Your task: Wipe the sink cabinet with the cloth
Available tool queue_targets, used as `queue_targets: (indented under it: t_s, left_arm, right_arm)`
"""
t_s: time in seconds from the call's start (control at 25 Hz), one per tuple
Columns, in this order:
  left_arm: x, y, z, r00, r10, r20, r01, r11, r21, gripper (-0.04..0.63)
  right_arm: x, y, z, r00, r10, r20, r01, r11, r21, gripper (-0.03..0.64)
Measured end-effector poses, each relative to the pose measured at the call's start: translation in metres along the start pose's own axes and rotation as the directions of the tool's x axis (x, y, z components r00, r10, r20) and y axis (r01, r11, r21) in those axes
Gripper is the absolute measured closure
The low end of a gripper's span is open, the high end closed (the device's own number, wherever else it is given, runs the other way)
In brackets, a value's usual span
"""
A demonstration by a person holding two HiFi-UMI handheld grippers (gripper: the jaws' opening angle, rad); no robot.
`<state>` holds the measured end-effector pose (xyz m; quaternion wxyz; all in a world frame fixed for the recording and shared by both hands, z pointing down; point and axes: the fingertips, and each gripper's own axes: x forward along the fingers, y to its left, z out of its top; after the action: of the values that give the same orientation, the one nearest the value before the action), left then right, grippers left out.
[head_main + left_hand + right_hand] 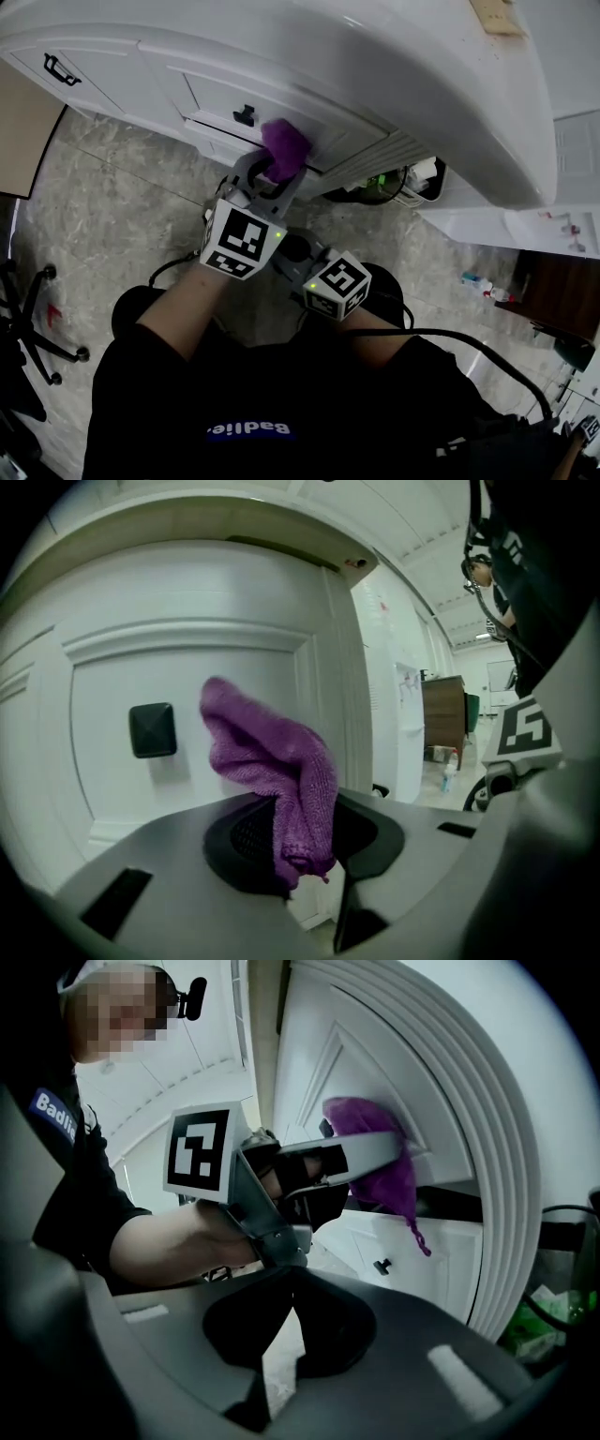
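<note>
The white sink cabinet (309, 56) fills the top of the head view, with panelled drawer fronts and black handles (244, 116). My left gripper (277, 176) is shut on a purple cloth (283, 147), whose bunched top lies against a drawer front. In the left gripper view the cloth (272, 761) hangs out of the shut jaws in front of a white panel, right of a square black knob (153, 729). My right gripper (298, 251) sits low behind the left one, shut and holding nothing. The right gripper view shows the cloth (375, 1152) pressed on the cabinet (450, 1101).
A dark bin with green contents (389, 183) stands under the cabinet's right end. A small bottle (480, 282) lies on the marbled floor, near a brown wooden unit (553, 291). A black chair base (42, 328) is at the left. A black cable (469, 342) trails to the right.
</note>
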<state>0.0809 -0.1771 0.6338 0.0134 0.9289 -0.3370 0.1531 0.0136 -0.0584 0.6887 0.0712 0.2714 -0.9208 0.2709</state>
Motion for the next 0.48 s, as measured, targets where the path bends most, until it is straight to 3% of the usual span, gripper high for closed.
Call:
queue_targets:
  t_s: [0.12, 0.48]
  left_arm:
    - [0.006, -0.013, 0.007, 0.999, -0.05, 0.002, 0.05, 0.997, 0.054, 0.488]
    - [0.009, -0.02, 0.009, 0.996, -0.088, 0.018, 0.088, 0.996, 0.029, 0.488]
  right_arm:
    - [-0.009, 0.003, 0.0, 1.0, -0.001, -0.004, 0.001, 1.0, -0.025, 0.615]
    - [-0.025, 0.012, -0.003, 0.999, 0.008, -0.04, -0.01, 0.999, -0.036, 0.615]
